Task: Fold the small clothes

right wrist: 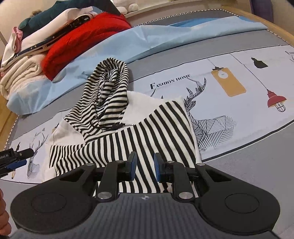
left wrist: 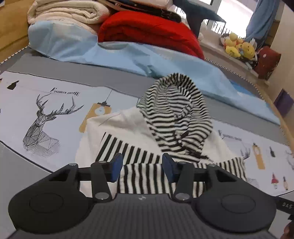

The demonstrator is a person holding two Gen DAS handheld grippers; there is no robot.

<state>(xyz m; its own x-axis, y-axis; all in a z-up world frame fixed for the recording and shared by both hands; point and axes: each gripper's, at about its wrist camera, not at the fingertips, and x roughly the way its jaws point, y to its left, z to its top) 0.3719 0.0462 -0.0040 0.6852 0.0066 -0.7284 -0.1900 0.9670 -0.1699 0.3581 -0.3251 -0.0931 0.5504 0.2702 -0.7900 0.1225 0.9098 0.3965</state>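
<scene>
A small white hoodie (left wrist: 125, 126) with black-and-white striped sleeves and a striped hood (left wrist: 172, 110) lies on the printed bed cover (left wrist: 42, 92). Its sleeves are folded across the body. In the left wrist view my left gripper (left wrist: 141, 161) hovers over a striped sleeve (left wrist: 139, 176), jaws apart, with nothing pinched. In the right wrist view my right gripper (right wrist: 145, 160) stands over the other striped sleeve (right wrist: 147, 132) with a narrower gap, and its pads are clear of the cloth. The hood (right wrist: 110, 92) rests crumpled beyond it. The left gripper's tip (right wrist: 16, 158) shows at the left edge.
At the back lie a light blue sheet (left wrist: 128, 55), a red folded blanket (left wrist: 147, 31) and a cream towel (left wrist: 64, 12) with more folded clothes on top. Plush toys (left wrist: 238, 46) sit on a ledge at far right. The bed's wooden edge (right wrist: 266, 22) runs behind.
</scene>
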